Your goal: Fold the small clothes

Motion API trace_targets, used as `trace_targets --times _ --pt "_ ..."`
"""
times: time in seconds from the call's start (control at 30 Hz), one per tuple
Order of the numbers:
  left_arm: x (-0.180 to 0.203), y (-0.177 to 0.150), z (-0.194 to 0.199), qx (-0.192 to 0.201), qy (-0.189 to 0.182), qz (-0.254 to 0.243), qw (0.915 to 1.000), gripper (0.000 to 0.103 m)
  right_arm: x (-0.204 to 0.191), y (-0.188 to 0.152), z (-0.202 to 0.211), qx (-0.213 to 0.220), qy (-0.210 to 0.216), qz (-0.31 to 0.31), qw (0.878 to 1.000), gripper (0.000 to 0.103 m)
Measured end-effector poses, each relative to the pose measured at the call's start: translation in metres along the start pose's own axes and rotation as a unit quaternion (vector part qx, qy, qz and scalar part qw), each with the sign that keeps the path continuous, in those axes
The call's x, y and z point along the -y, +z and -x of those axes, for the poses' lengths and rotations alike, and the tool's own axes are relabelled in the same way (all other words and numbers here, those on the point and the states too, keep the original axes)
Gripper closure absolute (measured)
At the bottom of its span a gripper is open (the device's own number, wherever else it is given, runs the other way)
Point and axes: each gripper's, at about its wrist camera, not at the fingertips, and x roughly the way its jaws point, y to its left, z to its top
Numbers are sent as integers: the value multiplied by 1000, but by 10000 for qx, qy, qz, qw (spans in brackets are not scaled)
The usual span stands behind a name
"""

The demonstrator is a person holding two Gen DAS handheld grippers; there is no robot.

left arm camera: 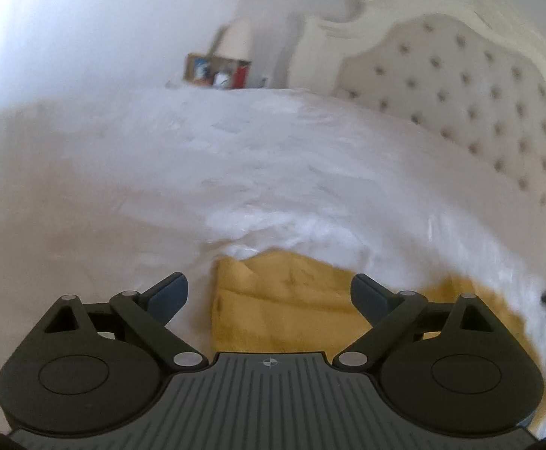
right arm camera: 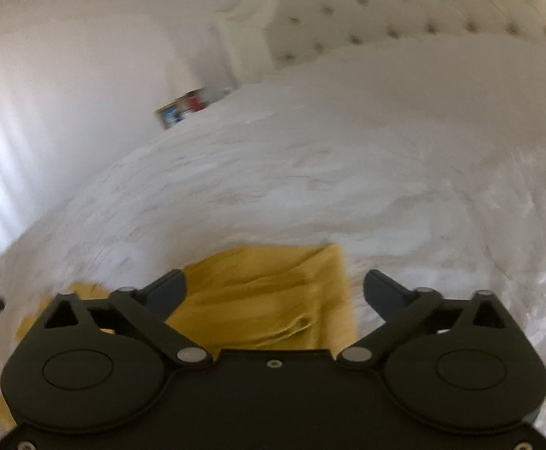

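On the white bed [left arm camera: 273, 172] a yellow cloth [left arm camera: 284, 307] lies near the close edge of the cover, wrinkled and partly doubled over itself. In the left wrist view its left border runs straight up just inside the left finger, and its far border ends in a rumpled line against the sheet. In the right wrist view the cloth [right arm camera: 273, 300] has a sharp right border that rises between the fingers, with a folded ridge near its lower part. Beyond the cloth the cover stretches wide and bare toward a tufted headboard [left arm camera: 460, 93] on the right and a pale wall on the left. A box [left arm camera: 216, 71] of small items stands past the far side of the bed, well apart from the cloth.

Left gripper [left arm camera: 269, 292] hangs over the cloth with its fingers spread wide, nothing between them; whether the tips touch the fabric cannot be told. Right gripper [right arm camera: 274, 290] is likewise spread wide above the cloth, holding nothing. Both views are blurred, so fine folds are hard to read.
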Motion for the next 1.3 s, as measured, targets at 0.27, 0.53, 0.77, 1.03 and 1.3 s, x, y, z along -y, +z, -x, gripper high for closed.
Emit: trace_targets --times 0.27,0.53,0.77,1.03,1.3 --pt "51 -34 -2 -606 -190 -781 9949 8 -74 -31 0 -665 364 1027 9918 1" --pt "60 -37 -50 -1264 -58 -940 9875 8 -106 -44 -51 -1438 317 1615 9758 1" --pt "50 -12 -94 -1529 84 -902 9841 7 -98 -15 -109 -1764 -98 1396 9743 0" --pt "41 31 -121 -1334 557 -717 9869 7 -79 23 -124 -1314 -507 893 9860 1" --pt "52 20 -77 -1107 62 -963 9892 7 -79 -1 -82 -1157 -47 975 9885 1"
